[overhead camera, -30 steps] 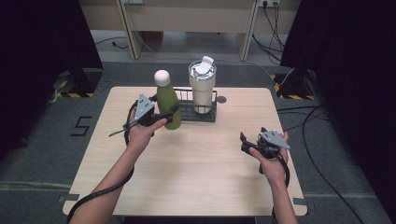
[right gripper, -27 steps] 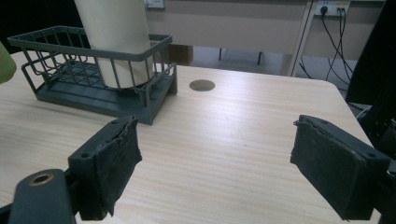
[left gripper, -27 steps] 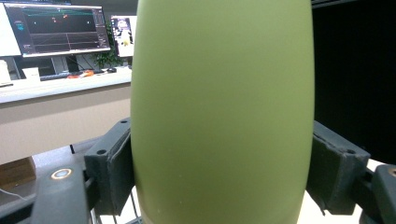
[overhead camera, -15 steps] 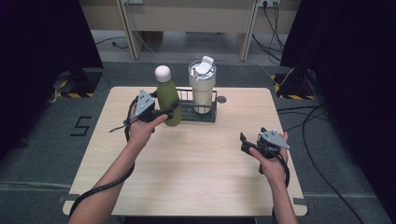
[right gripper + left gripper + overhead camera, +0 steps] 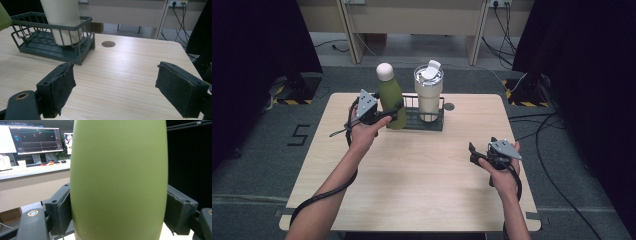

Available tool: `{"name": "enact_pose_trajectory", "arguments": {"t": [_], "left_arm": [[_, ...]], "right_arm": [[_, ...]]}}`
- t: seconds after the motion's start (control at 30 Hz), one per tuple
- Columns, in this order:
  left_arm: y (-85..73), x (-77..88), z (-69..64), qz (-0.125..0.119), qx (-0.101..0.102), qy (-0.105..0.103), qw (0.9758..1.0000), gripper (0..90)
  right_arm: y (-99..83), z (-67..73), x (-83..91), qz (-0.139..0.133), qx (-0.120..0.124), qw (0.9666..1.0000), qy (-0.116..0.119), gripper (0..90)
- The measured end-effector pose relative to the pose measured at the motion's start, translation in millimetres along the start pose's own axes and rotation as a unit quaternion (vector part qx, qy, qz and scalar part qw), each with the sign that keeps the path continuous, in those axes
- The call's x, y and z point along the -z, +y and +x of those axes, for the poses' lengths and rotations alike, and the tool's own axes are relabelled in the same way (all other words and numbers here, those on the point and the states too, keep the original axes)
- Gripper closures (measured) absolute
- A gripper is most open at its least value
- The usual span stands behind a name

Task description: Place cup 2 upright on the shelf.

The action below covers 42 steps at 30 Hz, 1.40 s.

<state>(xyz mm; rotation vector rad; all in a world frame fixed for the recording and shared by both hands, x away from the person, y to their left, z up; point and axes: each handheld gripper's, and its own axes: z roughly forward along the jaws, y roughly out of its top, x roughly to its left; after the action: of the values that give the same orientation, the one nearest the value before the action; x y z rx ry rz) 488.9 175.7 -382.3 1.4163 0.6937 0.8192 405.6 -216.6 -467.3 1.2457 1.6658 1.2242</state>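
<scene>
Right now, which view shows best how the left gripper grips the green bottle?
The left gripper view: both pads press the green bottle on its two sides. The high view shows the left gripper at the bottle's lower body beside the wire basket, pads hidden. The right gripper view catches just a green edge at its left border.

The left forearm reaches forward over the table, its hand [image 5: 364,131] carrying the black two-jaw left gripper [image 5: 393,114] with both pads clamped tight on what it holds. The right hand [image 5: 501,170] rests low near the table's right edge, its black right gripper [image 5: 472,152] pointing left with jaws spread wide apart and nothing between them.
</scene>
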Motion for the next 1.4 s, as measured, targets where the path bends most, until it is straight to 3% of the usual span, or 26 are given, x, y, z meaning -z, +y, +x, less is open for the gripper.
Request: {"name": "enact_pose_trajectory", "arguments": {"t": [1.4], "left_arm": [[15.6, -25.5, 13.4, -0.003, 0.001, 0.019, 0.9998, 21.1]], "right_arm": [[-1.9, -1.2, -0.8, 0.004, -0.003, 1.0000, 0.000, 14.9]]}}
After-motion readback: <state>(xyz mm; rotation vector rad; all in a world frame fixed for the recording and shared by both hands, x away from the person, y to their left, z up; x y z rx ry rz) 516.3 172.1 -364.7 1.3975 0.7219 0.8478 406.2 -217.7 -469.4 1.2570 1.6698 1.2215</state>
